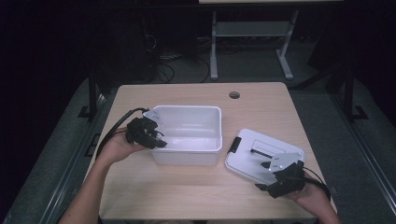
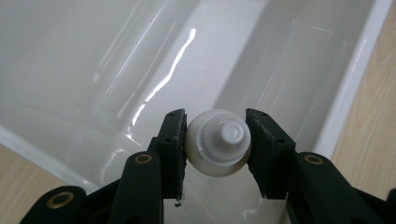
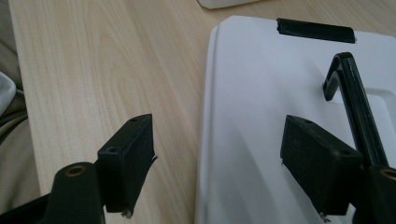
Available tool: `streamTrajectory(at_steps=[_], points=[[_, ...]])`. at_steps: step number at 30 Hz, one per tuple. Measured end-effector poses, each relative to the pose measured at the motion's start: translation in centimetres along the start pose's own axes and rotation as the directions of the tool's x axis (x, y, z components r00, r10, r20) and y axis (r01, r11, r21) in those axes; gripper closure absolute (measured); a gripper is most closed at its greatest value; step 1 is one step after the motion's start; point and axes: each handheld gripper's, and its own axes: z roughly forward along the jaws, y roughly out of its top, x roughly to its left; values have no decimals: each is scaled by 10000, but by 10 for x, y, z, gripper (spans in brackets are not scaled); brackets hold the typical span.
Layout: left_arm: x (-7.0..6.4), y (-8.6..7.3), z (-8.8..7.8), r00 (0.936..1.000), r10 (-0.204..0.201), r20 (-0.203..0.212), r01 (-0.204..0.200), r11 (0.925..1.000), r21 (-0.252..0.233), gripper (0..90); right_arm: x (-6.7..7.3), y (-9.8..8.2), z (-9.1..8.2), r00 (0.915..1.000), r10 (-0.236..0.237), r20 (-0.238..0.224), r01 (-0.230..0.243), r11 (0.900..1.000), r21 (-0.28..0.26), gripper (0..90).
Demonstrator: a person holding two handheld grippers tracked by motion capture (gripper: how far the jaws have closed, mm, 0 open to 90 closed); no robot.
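Pale woodgrain table, glossy white tub, left gripper clamping round cap

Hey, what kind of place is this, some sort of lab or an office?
Probably a lab or workshop set up for recording, not a home. A plain wooden table with a cable hole stands in a dark room, cables trail over the floor behind it, and a metal-legged bench stands beyond.

- The white bin sits mid-bench; its walls ring a bare inside, open from above
- The left gripper with its white bottle fills the bin's left rim
- The white lid lies flat right of the bin, a narrow strip of bench between them
- The lid's black handle rises near the right gripper
- The bench's near and far edges lie bare
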Motion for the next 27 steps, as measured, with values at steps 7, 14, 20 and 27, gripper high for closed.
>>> streamTrajectory(at_steps=[7,14,20,27], points=[[1,1,7,10000,-9,26,9,9999,168,595,0,1,2,10000,-32,-42,32,10000,48,253],[2,2,12,10000,13,31,-14,9995,315,595,-1,0,2,10000,-35,-52,36,10000,58,253],[2,3,14,10000,-7,-71,9,9995,331,594,-1,0,1,10000,-23,-46,23,10000,57,253],[4,2,14,9999,-118,-52,120,9991,417,594,-2,0,-1,10000,-9,-13,9,10000,18,253]])
